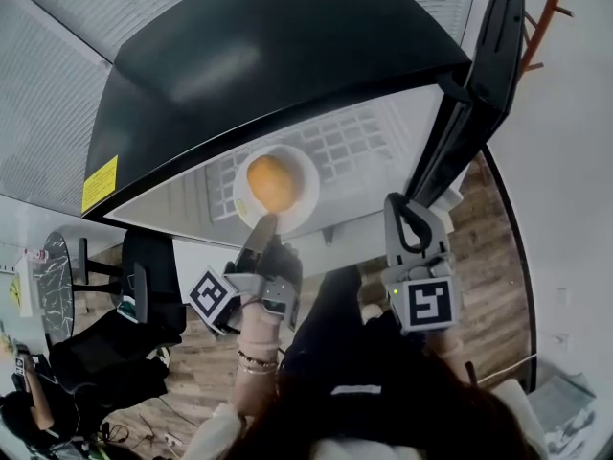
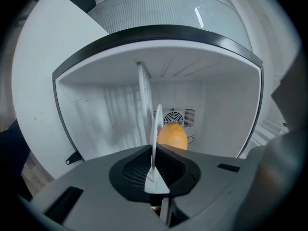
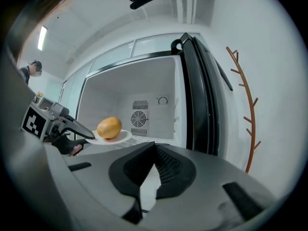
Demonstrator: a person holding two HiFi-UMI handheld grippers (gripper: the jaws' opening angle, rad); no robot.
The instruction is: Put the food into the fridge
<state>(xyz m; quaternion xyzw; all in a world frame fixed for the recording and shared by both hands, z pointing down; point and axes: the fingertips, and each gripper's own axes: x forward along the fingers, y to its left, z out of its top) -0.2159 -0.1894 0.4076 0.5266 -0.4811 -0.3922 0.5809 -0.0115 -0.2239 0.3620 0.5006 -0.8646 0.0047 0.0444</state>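
A brown wood-plank floor (image 1: 498, 286) lay below, and on it at the left stood a black office chair (image 1: 144, 290) near a small round dark marbled table (image 1: 53, 281). Behind them rose pale ribbed panels (image 1: 57, 103), while at the right a rust-orange branch-shaped coat rack (image 3: 244, 109) stood against a plain white wall (image 3: 274, 81). Overhead glowed a long bright ceiling strip light (image 3: 42, 37).

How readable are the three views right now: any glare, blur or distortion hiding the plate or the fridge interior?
Head view: soft glare on the fridge top, grid reflections inside it, plate clear. Left gripper view: heavy fisheye, plate edge-on, left inner wall smeared. Right gripper view: sharpest, evenly lit, plate and orange-yellow food plain, door bowed by the lens.
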